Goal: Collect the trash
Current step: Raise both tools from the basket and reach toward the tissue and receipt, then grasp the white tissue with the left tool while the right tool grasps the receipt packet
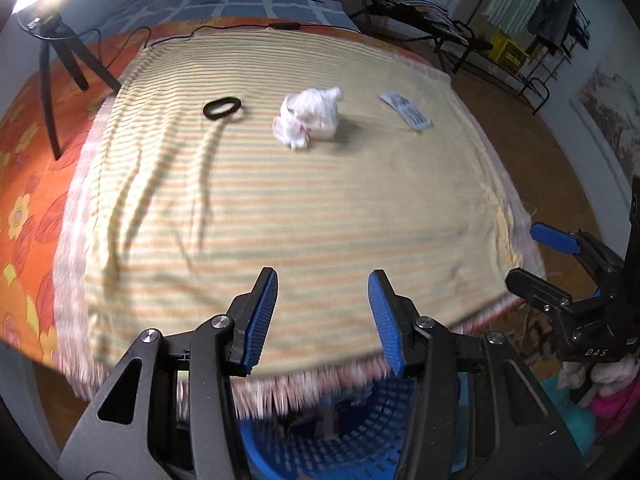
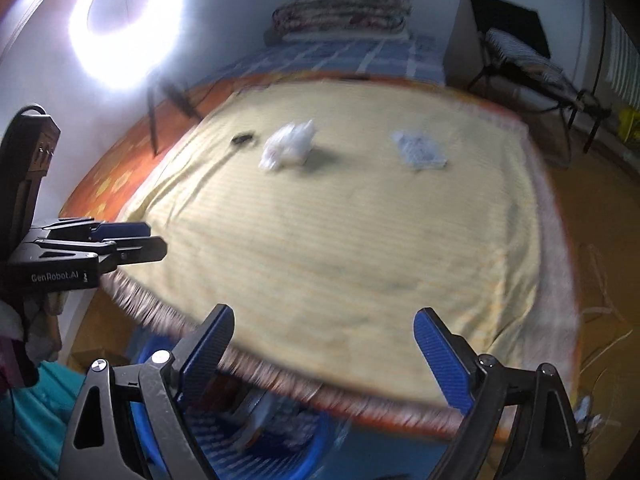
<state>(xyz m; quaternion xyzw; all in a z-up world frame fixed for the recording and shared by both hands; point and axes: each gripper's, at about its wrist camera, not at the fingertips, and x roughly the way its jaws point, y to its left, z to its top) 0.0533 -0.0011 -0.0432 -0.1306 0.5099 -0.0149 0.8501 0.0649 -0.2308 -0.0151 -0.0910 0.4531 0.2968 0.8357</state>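
Observation:
A crumpled white plastic bag (image 1: 308,116) lies on the striped yellow blanket (image 1: 280,208), also in the right wrist view (image 2: 288,146). A flat silvery wrapper (image 1: 406,110) lies to its right (image 2: 420,150). A black ring (image 1: 222,108) lies to its left (image 2: 243,138). A blue slotted basket (image 1: 352,432) stands on the floor below the bed's near edge (image 2: 260,452). My left gripper (image 1: 323,280) is open and empty above the basket. My right gripper (image 2: 324,320) is open and empty, seen from the side in the left wrist view (image 1: 532,256).
A ring light (image 2: 124,20) on a black tripod (image 1: 60,64) stands on the orange floral sheet (image 1: 28,168) at left. A folding chair (image 1: 420,12) and a clothes rack (image 1: 540,28) stand at right. Pink and teal cloth (image 1: 608,400) lies beside the basket.

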